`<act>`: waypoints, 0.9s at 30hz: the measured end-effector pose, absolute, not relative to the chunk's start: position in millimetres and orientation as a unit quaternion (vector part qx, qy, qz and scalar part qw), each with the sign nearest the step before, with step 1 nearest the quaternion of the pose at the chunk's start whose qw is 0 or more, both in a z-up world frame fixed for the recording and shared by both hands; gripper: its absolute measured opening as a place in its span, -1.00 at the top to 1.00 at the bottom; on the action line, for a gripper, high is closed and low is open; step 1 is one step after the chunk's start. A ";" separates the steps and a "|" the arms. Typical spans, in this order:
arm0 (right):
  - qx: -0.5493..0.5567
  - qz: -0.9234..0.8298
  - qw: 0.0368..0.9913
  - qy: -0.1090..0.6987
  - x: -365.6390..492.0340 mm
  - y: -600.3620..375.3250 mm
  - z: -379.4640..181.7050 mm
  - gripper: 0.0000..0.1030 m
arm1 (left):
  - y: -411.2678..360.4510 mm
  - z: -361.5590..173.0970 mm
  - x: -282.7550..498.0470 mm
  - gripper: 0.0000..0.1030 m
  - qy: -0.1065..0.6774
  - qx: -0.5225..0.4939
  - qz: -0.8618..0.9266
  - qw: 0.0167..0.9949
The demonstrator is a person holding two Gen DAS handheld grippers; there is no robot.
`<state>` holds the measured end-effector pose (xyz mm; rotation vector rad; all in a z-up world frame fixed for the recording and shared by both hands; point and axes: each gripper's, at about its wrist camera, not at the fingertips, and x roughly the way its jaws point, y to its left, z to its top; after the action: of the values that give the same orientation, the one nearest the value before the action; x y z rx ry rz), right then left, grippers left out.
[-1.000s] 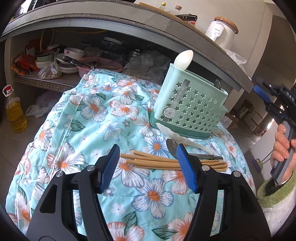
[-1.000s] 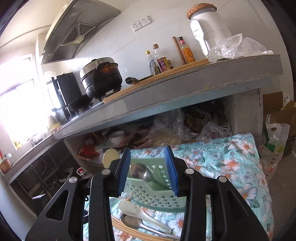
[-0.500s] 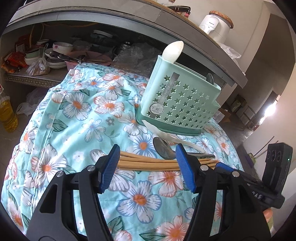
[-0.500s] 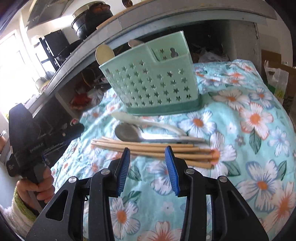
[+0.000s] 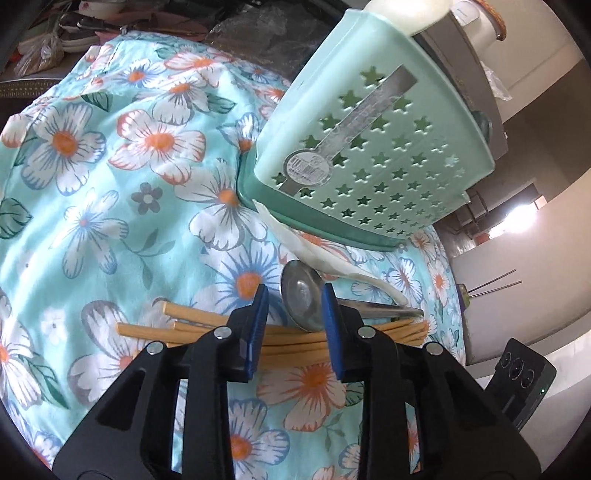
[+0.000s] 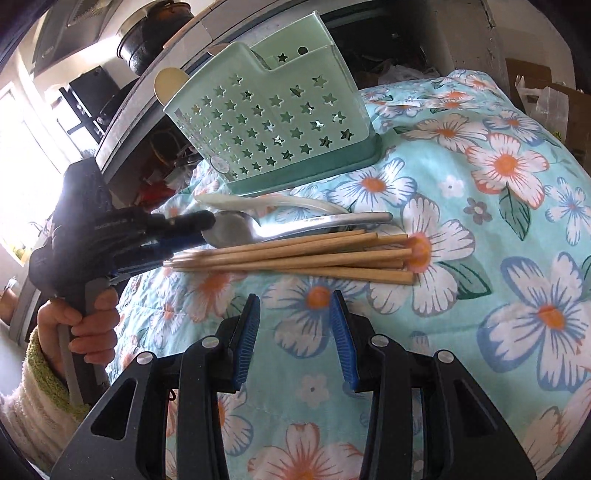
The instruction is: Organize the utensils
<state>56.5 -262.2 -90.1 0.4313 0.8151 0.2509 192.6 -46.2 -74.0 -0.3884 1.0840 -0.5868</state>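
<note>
Left wrist view: the left gripper point(image 5: 293, 314) points down at a bundle of wooden chopsticks point(image 5: 295, 341) lying on a flowered cloth point(image 5: 122, 177). Its 2 blue pads are closing, with the bowl of a metal spoon point(image 5: 301, 291) and the middle of the chopsticks between them. The right pad lies against the spoon's edge, but a gap shows beside the left pad, so nothing is pinched yet. A white spoon point(image 5: 325, 254) lies just behind the metal one, its end touching the base of a green star-holed basket point(image 5: 373, 155). Another white spoon point(image 5: 406, 14) stands in the basket.

Right wrist view: the right gripper point(image 6: 295, 332) hovers over bare cloth point(image 6: 517, 206), near the chopsticks point(image 6: 314, 254) but apart from them. Its pads are partly spread with nothing between them. Across the pile, the left gripper point(image 6: 192, 230), held by a hand point(image 6: 79, 328) in a fuzzy sleeve point(image 6: 33, 391), has its tips at the metal spoon's point(image 6: 236, 229) bowl and the thin ends of the chopsticks. The basket point(image 6: 273, 122) stands behind the utensils.
</note>
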 end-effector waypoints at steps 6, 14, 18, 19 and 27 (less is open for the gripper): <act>0.222 0.127 0.885 0.388 54.8 -267.4 -93.4 0.25 | -55.6 -82.4 203.0 0.83 0.517 -0.186 -0.265 0.792; 0.230 0.127 0.886 0.383 54.2 -269.8 -92.7 0.25 | -39.7 -64.3 194.1 0.96 0.500 -0.229 -0.265 0.792; 0.233 0.122 0.887 0.380 50.9 -275.0 -91.7 0.25 | -21.4 -50.7 179.5 0.97 0.489 -0.261 -0.260 0.790; 0.233 0.121 0.887 0.379 50.2 -275.4 -90.9 0.25 | -16.0 -47.4 174.8 0.97 0.485 -0.267 -0.258 0.792; 0.194 0.107 0.911 0.349 33.8 -273.7 -65.9 0.25 | 33.4 -36.7 144.4 0.97 0.472 -0.308 -0.242 0.790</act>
<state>33.8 -273.7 -65.9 0.4000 0.7196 0.2207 144.4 33.4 -36.7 -0.6627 1.0156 -0.5200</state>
